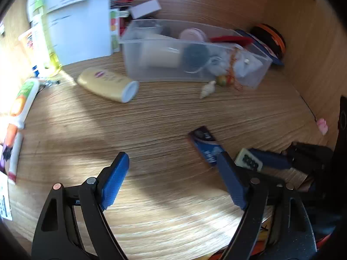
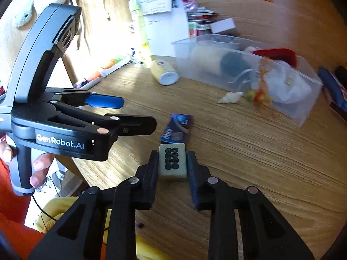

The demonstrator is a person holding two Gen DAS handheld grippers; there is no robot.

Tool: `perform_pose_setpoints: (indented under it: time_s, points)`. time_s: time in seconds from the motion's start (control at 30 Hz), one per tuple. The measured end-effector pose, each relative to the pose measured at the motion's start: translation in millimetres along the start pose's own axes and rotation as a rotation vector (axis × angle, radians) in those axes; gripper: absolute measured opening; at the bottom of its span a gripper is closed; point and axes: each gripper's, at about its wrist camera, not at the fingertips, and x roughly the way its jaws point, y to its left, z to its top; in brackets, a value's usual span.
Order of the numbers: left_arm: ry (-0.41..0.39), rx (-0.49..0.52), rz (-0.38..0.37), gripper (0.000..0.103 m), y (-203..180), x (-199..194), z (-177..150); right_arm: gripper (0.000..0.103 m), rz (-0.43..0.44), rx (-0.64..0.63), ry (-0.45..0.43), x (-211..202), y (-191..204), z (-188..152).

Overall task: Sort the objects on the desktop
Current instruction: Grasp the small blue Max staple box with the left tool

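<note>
My right gripper (image 2: 172,162) is shut on a pale mahjong tile (image 2: 172,162) with black circles, held just above the wooden desk; the tile also shows in the left wrist view (image 1: 249,160). A small blue packet (image 2: 176,128) lies on the desk just beyond it, also seen in the left wrist view (image 1: 206,145). My left gripper (image 1: 173,162) is open and empty, to the left of the tile; it shows in the right wrist view (image 2: 121,112). A clear plastic bin (image 1: 193,52) holding several items stands at the back, also in the right wrist view (image 2: 245,69).
A cream lotion bottle (image 1: 108,84) lies on its side left of the bin. A small shell (image 1: 207,88) and a colourful trinket (image 1: 224,80) lie at the bin's front. Tubes (image 1: 21,99) and a white folder (image 1: 78,21) stand at the left. Tape rolls (image 1: 271,41) sit behind the bin.
</note>
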Motion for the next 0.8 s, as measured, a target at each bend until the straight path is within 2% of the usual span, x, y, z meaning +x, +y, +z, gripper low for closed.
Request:
perform_pose_setpoints:
  time_s: [0.2,0.3,0.37,0.47,0.6,0.7,0.8]
  points:
    - [0.007,0.05,0.016,0.082,-25,14,7,0.022,-0.039,0.083,-0.022,-18,-37,-3]
    - [0.016,0.054,0.039,0.068,-31,20,9,0.022,-0.055,0.096,-0.04,-26,-47,-4]
    - [0.013,0.055,0.05,0.066,-33,21,9,0.022,-0.055,0.099,-0.048,-30,-52,-2]
    - [0.002,0.068,0.076,0.056,-38,20,9,0.023,-0.052,0.099,-0.058,-35,-55,-1]
    - [-0.007,0.079,0.078,0.034,-41,19,8,0.023,-0.039,0.101,-0.057,-32,-58,2]
    - [-0.001,0.085,0.072,0.026,-42,21,11,0.023,-0.03,0.099,-0.056,-29,-58,3]
    - [0.0,0.087,0.06,0.026,-43,22,13,0.023,-0.026,0.097,-0.058,-29,-59,5]
